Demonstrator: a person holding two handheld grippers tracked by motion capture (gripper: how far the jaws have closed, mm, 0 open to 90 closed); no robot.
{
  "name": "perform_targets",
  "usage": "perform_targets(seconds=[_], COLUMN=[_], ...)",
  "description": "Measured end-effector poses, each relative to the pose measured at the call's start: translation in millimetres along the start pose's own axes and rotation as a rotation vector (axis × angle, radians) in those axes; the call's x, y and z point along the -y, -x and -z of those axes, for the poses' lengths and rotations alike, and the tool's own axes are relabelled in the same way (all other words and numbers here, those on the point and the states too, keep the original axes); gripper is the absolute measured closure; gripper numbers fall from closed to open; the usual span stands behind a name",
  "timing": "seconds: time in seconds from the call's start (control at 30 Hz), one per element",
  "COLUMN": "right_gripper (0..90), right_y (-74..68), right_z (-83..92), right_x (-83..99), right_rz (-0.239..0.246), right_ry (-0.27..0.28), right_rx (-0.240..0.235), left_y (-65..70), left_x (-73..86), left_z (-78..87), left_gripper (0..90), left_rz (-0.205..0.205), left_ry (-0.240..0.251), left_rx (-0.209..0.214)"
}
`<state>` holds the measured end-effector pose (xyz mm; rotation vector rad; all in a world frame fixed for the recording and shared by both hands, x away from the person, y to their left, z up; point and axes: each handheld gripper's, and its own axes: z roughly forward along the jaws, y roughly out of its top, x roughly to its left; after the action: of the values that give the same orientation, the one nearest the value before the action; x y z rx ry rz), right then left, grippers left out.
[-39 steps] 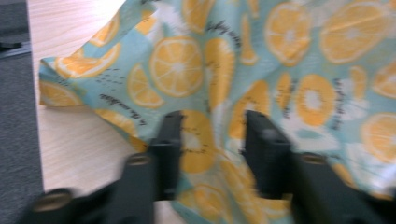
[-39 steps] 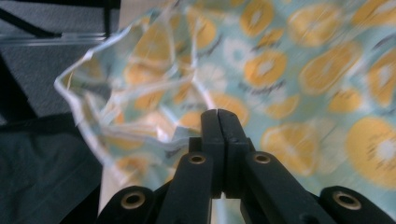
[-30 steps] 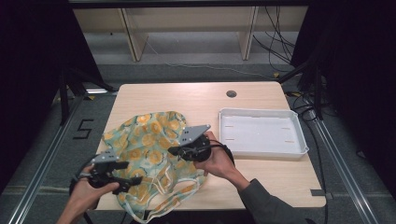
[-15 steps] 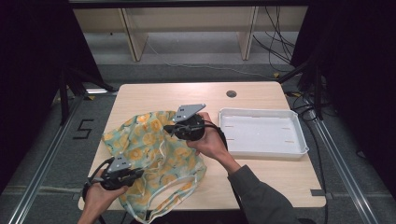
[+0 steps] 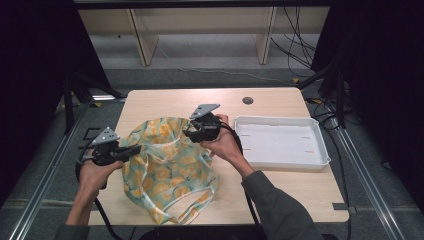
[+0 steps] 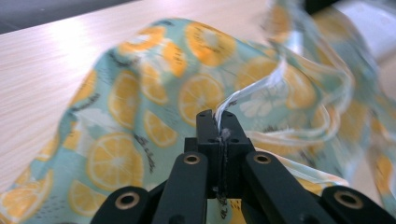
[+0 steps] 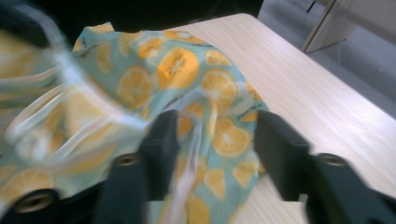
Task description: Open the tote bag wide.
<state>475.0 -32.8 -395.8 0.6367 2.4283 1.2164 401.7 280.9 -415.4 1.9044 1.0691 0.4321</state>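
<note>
Change since half a second ago: right gripper a little nearer the person and lower over the cloth; left gripper raised from the near left corner to beside the table's left edge, jaws now pointing right; cloth pulled taller on its left side.

Cloth bag: teal fabric printed with orange slices, with whitish translucent handles; spread on the left half of the wooden table, long axis running from the middle of the table toward the near edge, handle loops trailing at the near edge, left part lifted off the wood.

Left gripper state: jaws clenched together on a thin whitish handle strip of the bag, the strip rising out from between the tips in the left gripper view.

Right gripper state: jaws spread apart, blurred in the right gripper view, a whitish strip hanging between them; contact with either jaw not clear; held above the bag's far edge, pointing left.

White tray: shallow, rectangular, on the right half of the table, long axis parallel to the far edge, well apart from the bag.

Round hole: near the far edge, behind the tray's left end.
</note>
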Motion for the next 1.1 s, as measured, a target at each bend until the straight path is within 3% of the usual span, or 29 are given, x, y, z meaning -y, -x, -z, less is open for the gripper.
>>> perform_targets(seconds=[0.07,0.1,0.13,0.17,0.2,0.23,0.27,0.3,0.33,0.4,0.47,0.5,0.53,0.57,0.6,0.63,0.7,0.73,0.77,0.87,0.93,1.0,1.03,1.1], right_gripper=[41.8,40.6,40.6,40.2,40.2,38.8,38.8,37.0,34.4,32.8,29.3,23.8,23.8,24.6,24.6,29.3,33.5,59.9,59.9,88.3,90.0,90.0,90.0,90.0], right_y=[-5.7,-15.0,-15.0,-29.5,-29.5,-42.9,-42.9,-47.2,-59.8,-63.8,-67.2,-68.2,-68.2,-70.2,-70.2,-71.6,-71.1,-69.7,-69.7,-68.6,-62.7,-55.3,-53.2,-37.6], right_z=[16.1,32.8,32.8,45.6,45.6,49.4,49.4,47.7,37.4,30.6,14.2,-2.0,-2.0,-17.6,-17.6,-30.7,-34.5,-41.6,-41.6,-40.6,-35.7,-28.4,-27.1,-19.0], right_x=[2.5,7.2,7.2,14.1,14.1,21.7,21.7,24.6,31.4,33.4,35.4,35.4,35.4,34.6,34.6,34.4,34.1,33.1,33.1,31.0,23.9,15.6,11.7,-7.2], right_rz=[0.012,0.047,0.047,0.080,0.080,0.100,0.100,0.112,0.149,0.161,0.192,0.225,0.225,0.266,0.266,0.285,0.287,0.353,0.353,0.353,0.386,0.372,0.360,0.231], right_ry=[0.035,0.055,0.055,0.065,0.065,0.074,0.074,0.076,0.046,0.025,-0.013,-0.044,-0.044,-0.076,-0.076,-0.110,-0.116,-0.137,-0.137,-0.160,-0.142,-0.135,-0.106,-0.045], right_rx=[-0.003,-0.013,-0.013,-0.035,-0.035,-0.084,-0.084,-0.100,-0.137,-0.135,-0.111,-0.081,-0.081,-0.029,-0.029,-0.013,-0.009,0.006,0.006,0.017,0.020,0.008,-0.006,-0.101], left_y=[-3.8,-5.7,-6.8,-8.5,-9.3,-11.0,-11.5,-12.6,-12.9,-12.5,-11.7,-11.5,-11.5,-12.0,-12.6,-13.3,-14.6,-15.6,-16.2,-18.2,-19.7,-21.3,-22.4,-22.4], left_x=[-2.5,-4.4,-5.5,-6.8,-7.4,-7.8,-8.0,-8.5,-9.0,-9.2,-9.3,-9.4,-9.4,-9.1,-8.9,-8.2,-6.1,-4.7,-3.1,0.2,2.0,3.7,5.7,9.8], left_z=[-2.8,-3.2,-3.2,-2.7,-2.3,-2.0,-1.9,-1.4,-0.8,0.3,1.4,2.3,2.3,2.5,2.9,3.7,4.6,4.9,4.7,5.3,5.4,4.2,2.5,1.9], left_gripper=[88.8,88.8,88.8,88.7,88.7,88.7,88.7,88.7,88.7,88.7,88.6,88.5,88.5,88.4,88.4,88.3,88.3,88.1,88.1,88.0,87.9,86.4,86.4,80.0], left_rz=[0.017,0.021,0.025,0.028,0.034,0.039,0.044,0.049,0.051,0.050,0.048,0.048,0.048,0.049,0.049,0.048,0.052,0.055,0.060,0.067,0.073,0.072,0.064,0.059], left_ry=[0.016,0.016,0.017,0.019,0.018,0.025,0.029,0.033,0.036,0.040,0.044,0.047,0.047,0.051,0.050,0.047,0.044,0.042,0.045,0.035,0.037,0.029,0.011,-0.012], left_rx=[0.002,-0.001,0.000,-0.003,-0.004,-0.003,-0.002,-0.002,-0.003,-0.002,0.003,0.006,0.006,0.011,0.014,0.015,0.014,0.016,0.017,0.029,0.025,0.038,0.057,0.042])
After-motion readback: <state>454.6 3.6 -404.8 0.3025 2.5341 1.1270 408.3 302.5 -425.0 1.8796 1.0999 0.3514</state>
